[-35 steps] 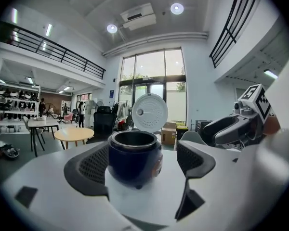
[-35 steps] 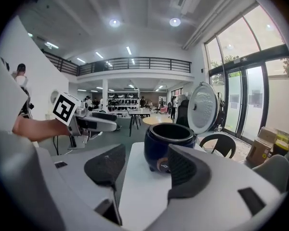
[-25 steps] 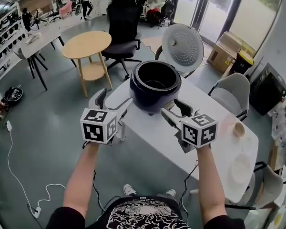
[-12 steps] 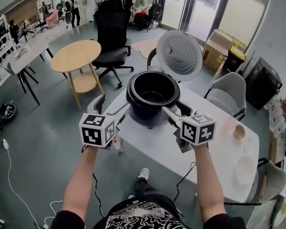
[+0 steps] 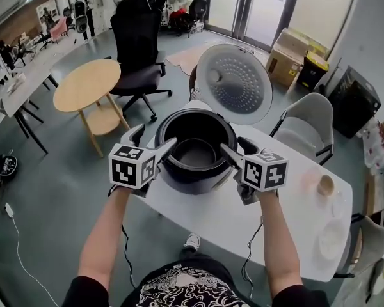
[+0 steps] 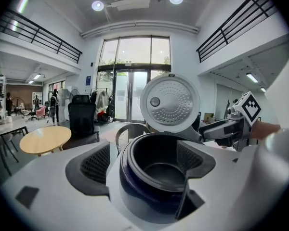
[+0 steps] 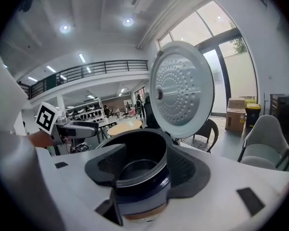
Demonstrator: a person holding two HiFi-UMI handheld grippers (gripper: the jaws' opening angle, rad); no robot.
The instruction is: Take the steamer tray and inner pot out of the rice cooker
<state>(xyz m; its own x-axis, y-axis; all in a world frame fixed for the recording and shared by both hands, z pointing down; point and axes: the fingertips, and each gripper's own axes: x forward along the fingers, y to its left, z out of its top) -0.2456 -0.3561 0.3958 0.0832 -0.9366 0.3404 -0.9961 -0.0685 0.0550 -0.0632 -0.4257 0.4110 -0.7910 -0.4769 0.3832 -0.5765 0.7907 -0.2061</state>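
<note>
Rice cooker (image 5: 195, 151) sits between left tongs (image 5: 157, 135) and right tongs (image 5: 233, 144), both spread.

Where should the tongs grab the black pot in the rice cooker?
I'd grab the inner pot by its top rim, coming down from above, left tongs and right tongs on opposite sides. Its walls sit sunk inside the rice cooker, so only the rim shows, and the raised lid blocks the back.

Grey floor (image 5: 45, 190), round table (image 5: 86, 85), seemingly glass doors (image 5: 243, 5)
</note>
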